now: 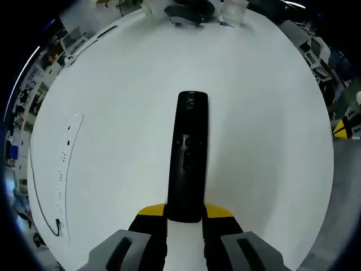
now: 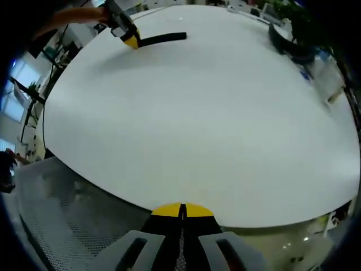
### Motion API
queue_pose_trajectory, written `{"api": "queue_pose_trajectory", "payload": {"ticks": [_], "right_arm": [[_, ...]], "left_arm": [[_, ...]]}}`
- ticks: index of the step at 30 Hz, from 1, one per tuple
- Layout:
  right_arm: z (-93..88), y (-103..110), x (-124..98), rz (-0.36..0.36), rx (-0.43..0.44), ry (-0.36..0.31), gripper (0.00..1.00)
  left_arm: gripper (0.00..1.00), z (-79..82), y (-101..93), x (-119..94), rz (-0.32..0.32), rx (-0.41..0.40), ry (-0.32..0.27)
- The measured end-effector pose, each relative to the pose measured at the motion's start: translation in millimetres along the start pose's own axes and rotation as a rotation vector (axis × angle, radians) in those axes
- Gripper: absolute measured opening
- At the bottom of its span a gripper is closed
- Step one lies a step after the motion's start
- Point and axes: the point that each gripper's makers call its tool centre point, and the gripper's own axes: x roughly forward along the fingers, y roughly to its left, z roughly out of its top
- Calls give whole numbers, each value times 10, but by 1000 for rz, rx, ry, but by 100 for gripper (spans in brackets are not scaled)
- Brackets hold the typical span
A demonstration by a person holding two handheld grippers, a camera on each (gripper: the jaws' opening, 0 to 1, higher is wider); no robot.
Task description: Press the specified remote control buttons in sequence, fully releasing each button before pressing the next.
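A long black remote control (image 1: 187, 161) lies lengthwise on the white table (image 1: 124, 101), pointing away from the camera in the left gripper view. My left gripper (image 1: 185, 217) is shut on its near end, yellow-tipped fingers (image 1: 151, 212) on either side. In the right gripper view the same remote (image 2: 163, 38) shows far off at the top left, held by the left gripper (image 2: 131, 40) with a person's hand behind it. My right gripper (image 2: 181, 213) sits at the table's near edge, jaws closed together with nothing between them.
A white power strip (image 1: 65, 169) with a cable lies along the table's left edge. A dark object (image 1: 189, 12) and clear containers sit at the far end, also seen as a dark object (image 2: 290, 48) at the right. A grey perforated floor (image 2: 73, 209) lies below the table edge.
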Motion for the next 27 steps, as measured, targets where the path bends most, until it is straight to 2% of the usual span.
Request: {"api": "queue_pose_trajectory", "payload": {"ticks": [11, 27], "right_arm": [[5, 25, -18, 8, -12, -10, 0], [16, 76, -38, 26, -34, -24, 0]], "left_arm": [[22, -74, -246, -21, -5, 24, 7], [22, -162, -507, -26, -13, 47, 25]]}}
